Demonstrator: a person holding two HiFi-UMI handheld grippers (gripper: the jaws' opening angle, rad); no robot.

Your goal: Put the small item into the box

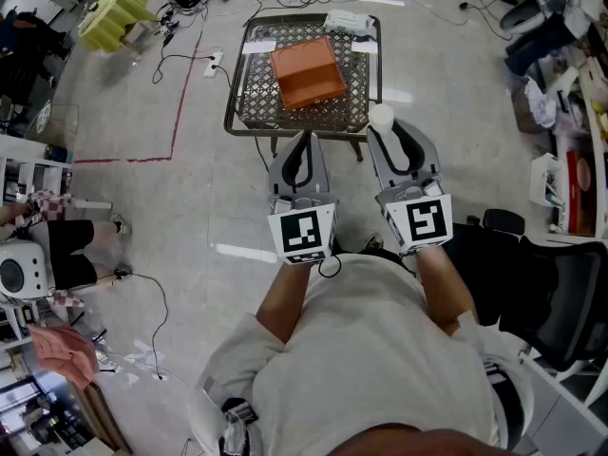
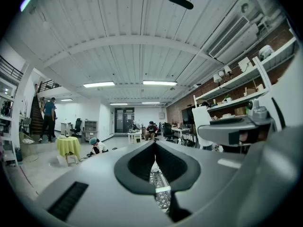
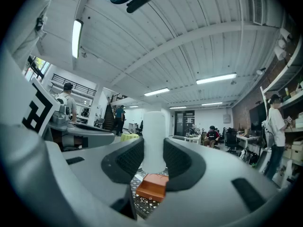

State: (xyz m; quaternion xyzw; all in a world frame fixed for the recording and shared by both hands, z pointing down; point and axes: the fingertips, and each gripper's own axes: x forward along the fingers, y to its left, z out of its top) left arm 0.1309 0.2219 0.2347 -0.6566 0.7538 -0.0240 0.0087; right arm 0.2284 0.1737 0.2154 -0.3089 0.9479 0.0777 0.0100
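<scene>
The left gripper [image 1: 303, 142] hangs short of the orange box [image 1: 307, 72], on the person's side of it and just off the near rim of the mesh-topped table [image 1: 249, 112]. In the left gripper view its jaws are drawn together with nothing between them, so it is closed and empty. The box sits tilted near the middle of the table, and from here I cannot tell whether its top is open. To the right of the left gripper, and also on the near side of the box, the right gripper [image 1: 388, 133] is clamped on the small item, a white cylinder [image 1: 381, 115]. In the right gripper view the cylinder [image 3: 154, 136] stands upright between the two pads, held by its lower part, with most of its length rising free above them. The box [image 3: 152, 187] shows below and beyond it, well apart. The main risk, as I judge it, comes from that low hold. Tipping the gripper toward the box could let the tall free end lever the cylinder out of the pads, or swing it against the box wall. Letting go before it is over the box would leave it on the mesh, where a round thing may roll to the edge and off onto the floor. A nudge could also push the box, which looks light, across the table
</scene>
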